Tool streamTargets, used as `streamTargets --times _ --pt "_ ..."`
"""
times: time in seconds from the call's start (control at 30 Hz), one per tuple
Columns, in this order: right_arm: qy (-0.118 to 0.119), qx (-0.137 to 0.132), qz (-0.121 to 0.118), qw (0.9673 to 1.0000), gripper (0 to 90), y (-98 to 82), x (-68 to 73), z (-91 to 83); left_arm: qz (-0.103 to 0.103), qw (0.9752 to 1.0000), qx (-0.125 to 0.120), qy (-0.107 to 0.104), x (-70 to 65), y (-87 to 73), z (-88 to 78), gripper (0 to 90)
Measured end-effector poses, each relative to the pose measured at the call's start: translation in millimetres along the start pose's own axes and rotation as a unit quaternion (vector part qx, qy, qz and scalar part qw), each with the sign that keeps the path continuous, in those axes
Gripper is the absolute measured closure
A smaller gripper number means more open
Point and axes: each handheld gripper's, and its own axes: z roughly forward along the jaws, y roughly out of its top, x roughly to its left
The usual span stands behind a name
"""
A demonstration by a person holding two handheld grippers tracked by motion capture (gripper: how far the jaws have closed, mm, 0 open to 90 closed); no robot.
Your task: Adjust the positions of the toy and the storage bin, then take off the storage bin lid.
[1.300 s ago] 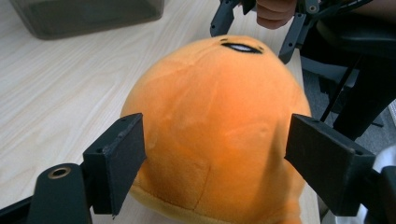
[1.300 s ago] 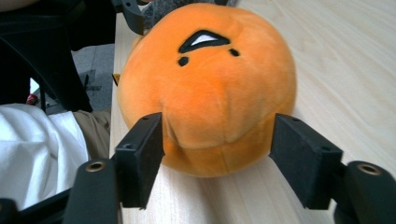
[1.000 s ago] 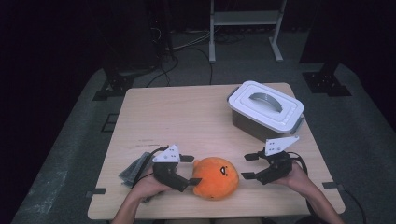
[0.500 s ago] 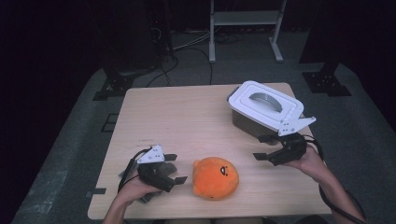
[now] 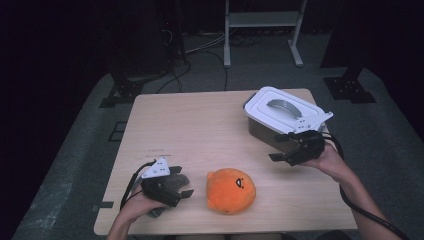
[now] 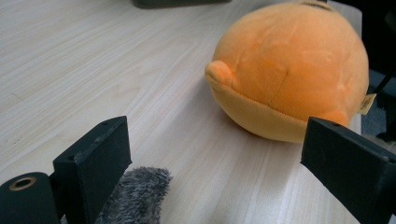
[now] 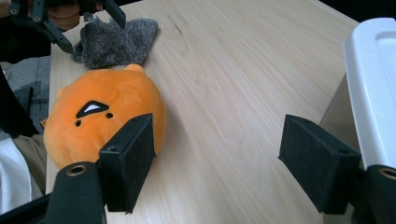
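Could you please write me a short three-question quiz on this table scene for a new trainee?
1. True or false: the orange plush toy lies inside the white-lidded box.
2. Which thing lies under the left gripper? A) a grey fuzzy cloth B) a spoon C) a cup
3. Fill in: the right gripper hovers beside the box with its jaws ____.

Key:
1. False; the toy lies on the bare table, apart from the closed box.
2. A.
3. Open, with nothing between them.
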Motion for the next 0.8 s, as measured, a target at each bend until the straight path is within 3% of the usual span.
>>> streamTargets --times 0.2,0.8 --pt "0.007 0.004 -0.008 0.9999 25.2 5.8 0.5 2.8 0.000 1.0000 0.000 -0.001 -0.4 -0.2 1.1 7.3" --pt "-0.008 0.008 -0.014 0.9998 24.0 30.3 -15.8 -2.6 -0.007 1.0000 -0.002 0.006 4.2 -2.8 -0.4 5.5"
